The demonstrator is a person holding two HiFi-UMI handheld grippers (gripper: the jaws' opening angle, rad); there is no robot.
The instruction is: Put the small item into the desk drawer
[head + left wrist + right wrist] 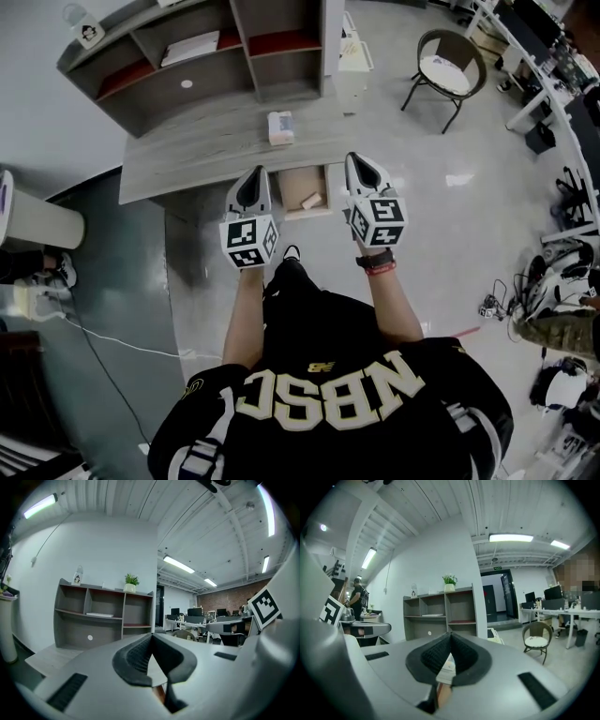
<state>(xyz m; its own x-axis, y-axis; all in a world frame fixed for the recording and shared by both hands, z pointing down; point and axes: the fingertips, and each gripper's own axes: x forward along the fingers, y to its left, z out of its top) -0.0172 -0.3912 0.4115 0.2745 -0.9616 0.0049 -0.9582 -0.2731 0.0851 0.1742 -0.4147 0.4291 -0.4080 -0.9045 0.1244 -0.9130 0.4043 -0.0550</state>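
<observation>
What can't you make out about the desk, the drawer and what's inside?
Small item in the drawer: head view, too small to identify.
Box on the desk: head view, print too small to read.
Drawer's inside: gripper views, blocked by the left gripper and right gripper themselves.

Ahead of me: grey open shelf unit (202,61) with red boards in some compartments. White paper (190,47) lies flat in an upper compartment. On its top, a potted plant (131,581) toward the right end and a small penguin-labelled item (77,576) at the left end. White low cabinet (352,58) just right of the unit. Round-backed chair (448,67) with a white cushion, out on the pale floor. White cable (117,340) trails over the dark floor to my left. Office desks with monitors (197,613) far right. Tube lights (511,537) on the ribbed ceiling. A person (358,596) stands far off.
</observation>
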